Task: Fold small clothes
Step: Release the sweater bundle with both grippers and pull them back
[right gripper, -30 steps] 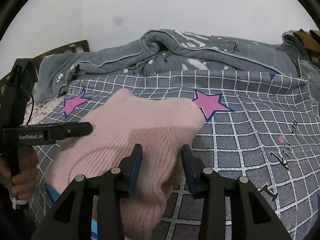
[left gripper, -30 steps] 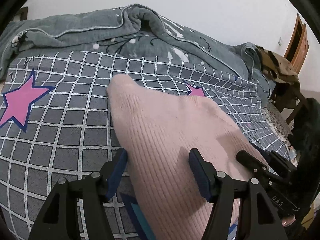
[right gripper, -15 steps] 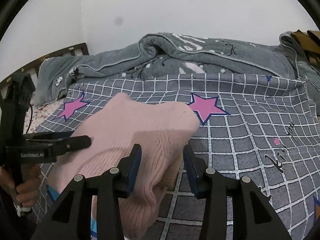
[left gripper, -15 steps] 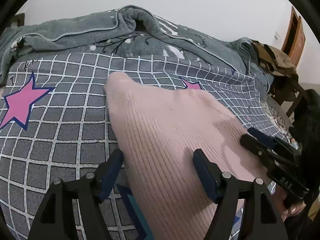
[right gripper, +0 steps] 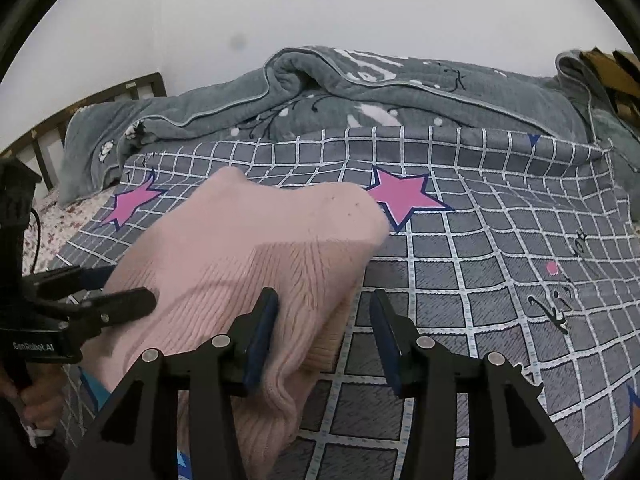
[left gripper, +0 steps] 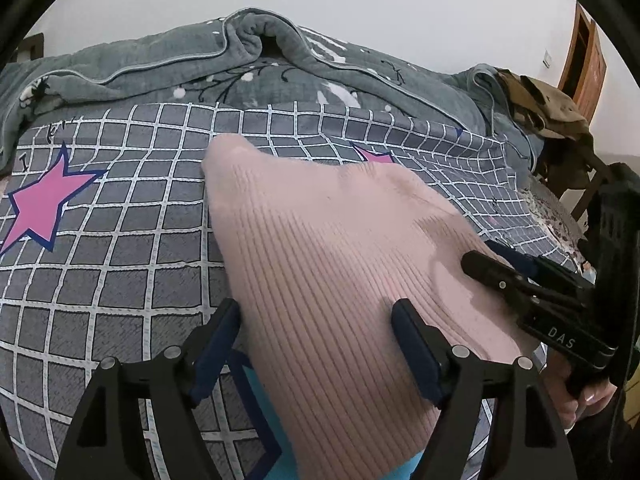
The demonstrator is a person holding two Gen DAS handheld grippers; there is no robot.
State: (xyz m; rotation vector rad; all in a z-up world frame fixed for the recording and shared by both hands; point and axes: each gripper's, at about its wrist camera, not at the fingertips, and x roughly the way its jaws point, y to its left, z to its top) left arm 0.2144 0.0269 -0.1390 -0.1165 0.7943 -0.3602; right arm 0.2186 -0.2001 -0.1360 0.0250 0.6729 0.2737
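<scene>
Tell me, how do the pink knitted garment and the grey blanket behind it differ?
The pink knitted garment is plain and ribbed; the grey blanket carries white and black prints with pale piping. The garment lies flat on the checked bedspread, near both grippers; the blanket sits bunched along the far edge by the wall. Both are soft fabric.

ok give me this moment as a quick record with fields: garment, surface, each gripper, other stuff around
garment: pink ribbed knit garment, lying folded on the bed
surface: grey checked bedsheet with pink stars
left gripper: open, has just been opening, the knit's edge lies between its fingers, unpinched
right gripper: open, has just been opening, the knit's corner lies by one finger
background: rumpled grey blanket along the far side
task state: fold looks laid down, both grippers releasing
</scene>
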